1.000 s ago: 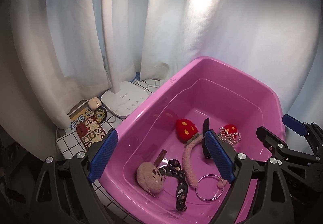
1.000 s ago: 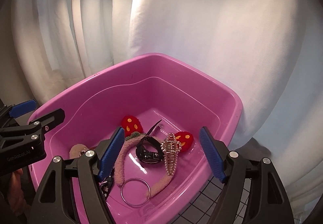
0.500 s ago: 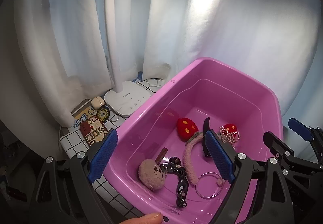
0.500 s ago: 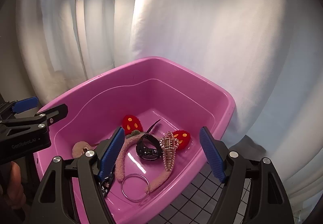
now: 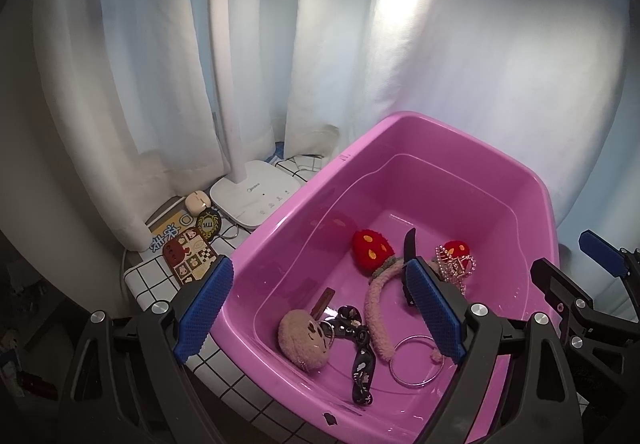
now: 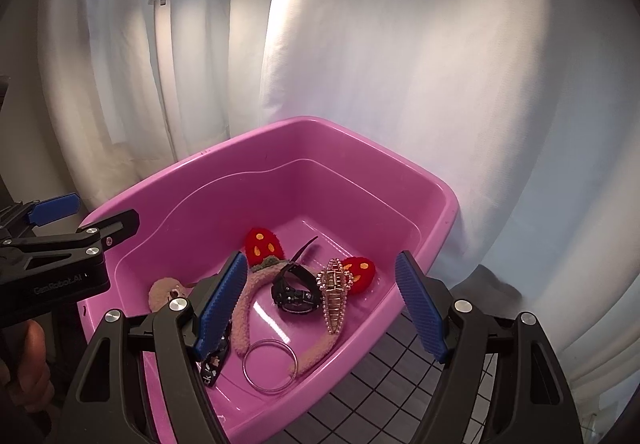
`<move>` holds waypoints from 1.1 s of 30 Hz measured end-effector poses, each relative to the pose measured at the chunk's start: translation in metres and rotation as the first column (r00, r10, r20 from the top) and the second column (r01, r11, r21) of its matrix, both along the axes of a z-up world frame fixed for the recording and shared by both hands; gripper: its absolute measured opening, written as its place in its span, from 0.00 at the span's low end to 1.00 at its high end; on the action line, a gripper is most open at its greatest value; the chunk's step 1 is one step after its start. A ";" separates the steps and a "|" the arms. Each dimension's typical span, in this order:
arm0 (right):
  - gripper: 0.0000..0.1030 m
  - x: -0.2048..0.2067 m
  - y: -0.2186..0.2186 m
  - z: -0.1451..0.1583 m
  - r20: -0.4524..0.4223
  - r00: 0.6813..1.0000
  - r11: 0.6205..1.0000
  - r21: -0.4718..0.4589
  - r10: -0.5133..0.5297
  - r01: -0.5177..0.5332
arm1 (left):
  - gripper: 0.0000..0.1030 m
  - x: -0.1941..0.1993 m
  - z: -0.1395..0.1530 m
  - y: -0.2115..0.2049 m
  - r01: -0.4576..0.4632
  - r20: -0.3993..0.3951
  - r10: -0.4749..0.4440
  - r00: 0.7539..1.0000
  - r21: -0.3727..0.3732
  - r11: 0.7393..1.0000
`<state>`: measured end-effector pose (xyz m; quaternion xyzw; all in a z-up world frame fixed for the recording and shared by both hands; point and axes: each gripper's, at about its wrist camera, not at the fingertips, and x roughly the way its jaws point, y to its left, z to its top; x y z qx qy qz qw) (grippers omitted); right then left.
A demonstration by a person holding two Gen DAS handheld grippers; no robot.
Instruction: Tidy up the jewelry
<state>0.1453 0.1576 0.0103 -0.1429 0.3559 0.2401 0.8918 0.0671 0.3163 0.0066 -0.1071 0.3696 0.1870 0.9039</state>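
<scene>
A pink tub [image 5: 440,124] [image 6: 320,122] stands on a tiled top. It holds a fuzzy headband [image 5: 374,308] [image 6: 244,320] with red strawberry ears, a black watch [image 6: 296,292], a rhinestone hair clip [image 6: 334,296] [image 5: 456,268], a silver bangle [image 5: 416,362] [image 6: 270,366], a plush bear charm [image 5: 306,338] and a black patterned bow [image 5: 360,364]. My left gripper [image 5: 320,308] hovers open above the tub's near left side. My right gripper [image 6: 320,302] hovers open above its near right side. Neither holds anything.
A white desk lamp [image 5: 256,198] stands left of the tub, with an earbud case [image 5: 197,201], a keyring tag [image 5: 208,224] and a patterned card [image 5: 188,252] beside it. White curtains hang close behind. The tiled top [image 6: 400,384] shows right of the tub. A hand [image 6: 28,372] grips the left tool.
The right wrist view has drawn back slightly from the tub, showing more tiled top. A fingertip seen low in the left view half a second ago is gone. Items in the tub lie unmoved.
</scene>
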 end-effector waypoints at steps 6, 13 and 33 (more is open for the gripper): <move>0.71 -0.005 -0.003 0.003 0.003 1.000 1.000 0.004 -0.004 0.004 | 0.84 -0.001 0.001 -0.001 0.001 0.000 -0.001 1.000 0.000 1.000; 0.71 -0.010 -0.006 0.007 0.012 1.000 1.000 0.005 -0.010 0.010 | 0.84 -0.003 0.004 -0.006 0.003 0.002 -0.003 1.000 0.005 1.000; 0.71 -0.013 -0.009 0.011 0.018 1.000 1.000 0.008 -0.012 0.012 | 0.84 -0.006 0.007 -0.012 0.009 0.004 -0.009 1.000 0.016 1.000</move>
